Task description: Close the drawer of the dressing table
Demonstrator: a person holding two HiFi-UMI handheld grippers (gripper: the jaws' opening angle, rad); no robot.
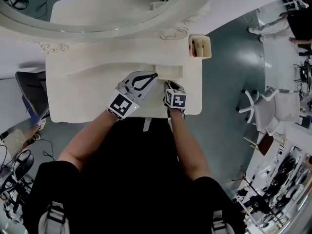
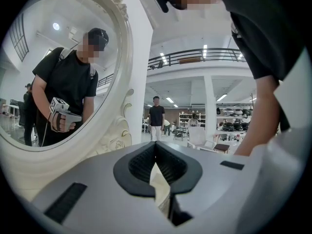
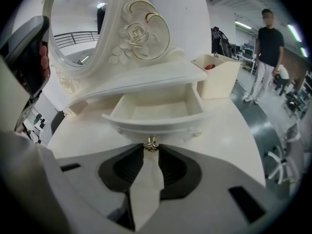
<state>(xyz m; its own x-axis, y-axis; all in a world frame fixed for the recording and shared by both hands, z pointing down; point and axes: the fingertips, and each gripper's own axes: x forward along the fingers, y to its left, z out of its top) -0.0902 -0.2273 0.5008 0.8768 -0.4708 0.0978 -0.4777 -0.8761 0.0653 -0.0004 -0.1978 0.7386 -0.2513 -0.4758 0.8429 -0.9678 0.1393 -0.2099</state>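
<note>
The dressing table's small cream drawer (image 3: pixel 156 108) stands pulled out from under the shelf below the mirror, and its inside looks empty. At the middle of its front is a gold knob (image 3: pixel 151 144). My right gripper (image 3: pixel 151 147) points down at the drawer front, and its fingertips close on that knob from both sides. From the head view, the right gripper (image 1: pixel 171 85) is at the drawer (image 1: pixel 169 72) near the table's right side. My left gripper (image 1: pixel 154 75) hovers just left of it, held level, shut on nothing; the left gripper (image 2: pixel 156 144) faces the mirror frame.
The oval mirror (image 1: pixel 97 9) in its carved frame (image 3: pixel 139 33) rises behind the drawer. A beige box (image 3: pixel 217 74) with small items stands at the tabletop's (image 1: pixel 78 101) right rear corner. A white chair (image 1: pixel 265 106) and a standing person (image 3: pixel 268 48) are to the right.
</note>
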